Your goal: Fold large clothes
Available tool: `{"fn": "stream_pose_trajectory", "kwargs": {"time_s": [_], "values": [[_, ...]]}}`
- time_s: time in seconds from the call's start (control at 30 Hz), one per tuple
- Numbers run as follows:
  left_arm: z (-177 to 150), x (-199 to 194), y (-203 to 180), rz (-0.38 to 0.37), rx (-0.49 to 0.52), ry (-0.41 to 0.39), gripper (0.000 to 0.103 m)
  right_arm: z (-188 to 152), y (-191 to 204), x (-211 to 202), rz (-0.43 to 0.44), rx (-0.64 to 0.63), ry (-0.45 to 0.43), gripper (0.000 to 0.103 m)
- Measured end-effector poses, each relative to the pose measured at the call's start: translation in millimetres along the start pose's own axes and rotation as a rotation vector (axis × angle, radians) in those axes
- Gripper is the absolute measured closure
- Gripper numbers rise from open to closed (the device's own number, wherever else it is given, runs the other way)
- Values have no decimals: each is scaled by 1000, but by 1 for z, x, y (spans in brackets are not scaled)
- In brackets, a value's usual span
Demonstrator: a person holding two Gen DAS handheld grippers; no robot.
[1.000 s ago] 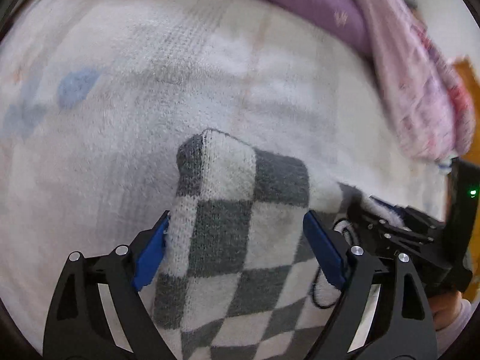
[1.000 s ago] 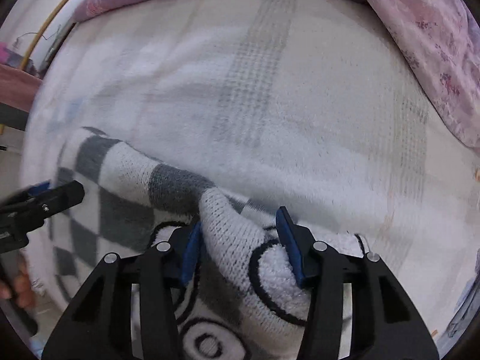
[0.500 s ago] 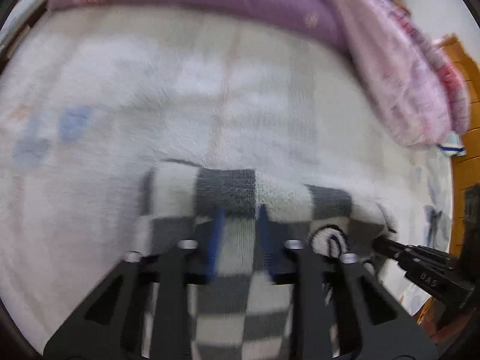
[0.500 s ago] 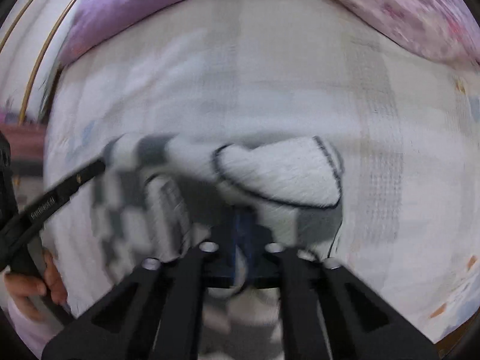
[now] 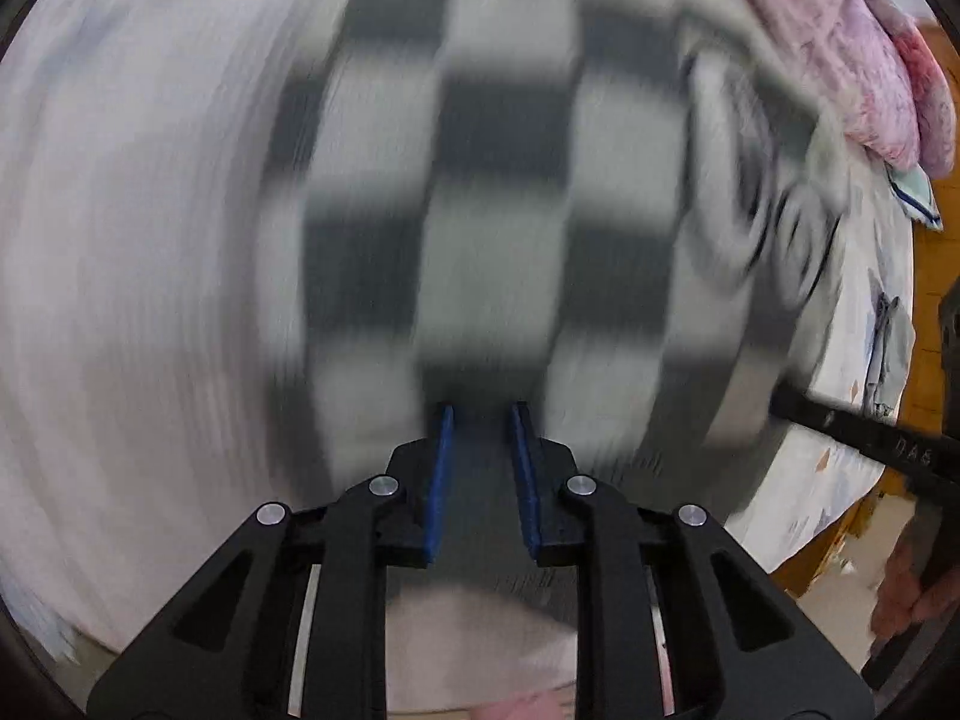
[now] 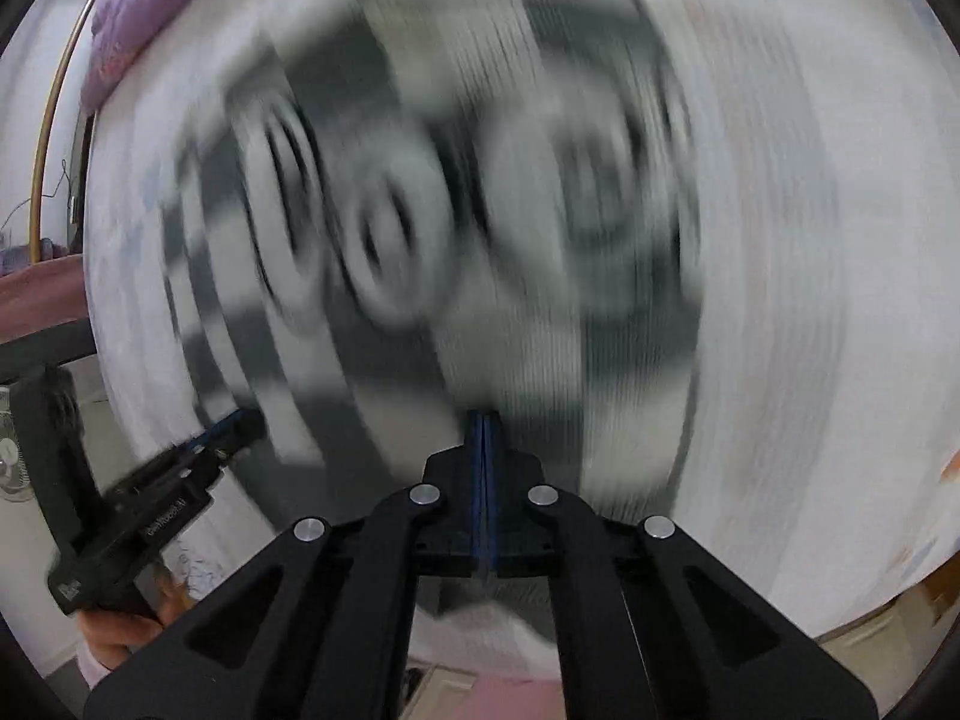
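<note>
My right hand-held gripper (image 6: 483, 420) is pinched flat on the checkered sweater (image 6: 456, 228); my left hand-held gripper (image 5: 480, 411) clamps it with a narrow gap; the garment spreads blurred toward twelve o'clock over the bed (image 5: 120, 300); I judge folding mid-way, unfinished.

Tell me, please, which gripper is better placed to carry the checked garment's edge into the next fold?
Right, tentatively: the right gripper has its pads fully shut on the checked garment, while the left gripper shows a gap, its grip blurred.

Garment (image 5: 498, 180) on bed (image 5: 132, 276)
</note>
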State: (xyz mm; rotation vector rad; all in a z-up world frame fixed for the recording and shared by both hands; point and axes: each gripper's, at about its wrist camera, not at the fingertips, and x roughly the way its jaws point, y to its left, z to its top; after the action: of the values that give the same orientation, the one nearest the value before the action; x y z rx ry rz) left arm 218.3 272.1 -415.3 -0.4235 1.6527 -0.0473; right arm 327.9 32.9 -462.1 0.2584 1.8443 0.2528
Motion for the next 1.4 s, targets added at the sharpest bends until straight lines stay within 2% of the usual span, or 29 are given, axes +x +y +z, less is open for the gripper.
{"fn": "stream_pose_trajectory", "kwargs": {"time_s": [0.07, 0.1, 0.13, 0.17, 0.2, 0.27, 0.33, 0.37, 0.4, 0.43, 0.47, 0.5, 0.53, 0.57, 0.67, 0.77, 0.8, 0.87, 1.0, 1.2, 1.27, 1.4], "values": [[-27, 13, 14, 9, -85, 62, 84, -35, -12, 37, -82, 49, 108, 99], [-38, 18, 20, 19, -96, 48, 84, -52, -19, 54, -71, 70, 139, 100], [-45, 22, 23, 14, -87, 21, 84, -67, -27, 73, -47, 84, 137, 101], [-47, 27, 27, -3, -84, 2, 83, -72, -36, 80, -10, 100, 56, 103], [-46, 31, 30, -14, -89, -4, 81, -74, -42, 84, 29, 130, 25, 103], [-37, 31, 32, -20, -107, 16, 81, -75, -48, 82, 55, 179, 40, 103], [-33, 22, 27, -1, -96, 20, 80, -72, -42, 74, 45, 124, 71, 99], [-32, 16, 24, 11, -93, 23, 77, -73, -40, 66, 41, 100, 63, 89], [-32, 9, 21, 19, -94, 29, 61, -73, -38, 55, 41, 85, 39, 78], [-30, -4, 17, 18, -102, 11, 48, -74, -36, 40, 35, 70, 8, 45], [-27, -19, 14, -12, -101, -31, 45, -75, -32, 27, 34, 61, -19, 23], [-26, -33, 11, -41, -96, -67, 37, -76, -30, 13, 52, 55, -53, 22], [-23, -40, 9, -51, -97, -87, 18, -76, -27, -4, 96, 50, -102, 21], [-18, -48, 9, -50, -99, -109, 14, -77, -25, -12, 114, 45, -115, 16], [7, -59, 13, -68, -85, -159, 14, -70, -17, -37, 167, 5, -200, 11], [23, -46, 18, -32, -106, -148, 14, -62, -25, -51, 117, -57, -290, 9], [27, -39, 22, -26, -112, -137, 14, -54, -21, -52, 98, -74, -299, 9], [43, -25, 32, -62, -118, -121, 14, -38, -18, -47, 61, -120, -315, 9], [69, -1, 40, -71, -101, -91, 13, -7, -37, -48, 61, -149, -323, 9], [84, 14, 51, -203, -56, -88, 11, 28, -55, -28, 125, -193, -263, 9], [85, 21, 55, -270, -44, -80, 10, 34, -65, -23, 195, -183, -223, 6], [89, 35, 59, -393, 9, -43, 6, 46, -78, -13, 298, -221, -196, 6]]}}
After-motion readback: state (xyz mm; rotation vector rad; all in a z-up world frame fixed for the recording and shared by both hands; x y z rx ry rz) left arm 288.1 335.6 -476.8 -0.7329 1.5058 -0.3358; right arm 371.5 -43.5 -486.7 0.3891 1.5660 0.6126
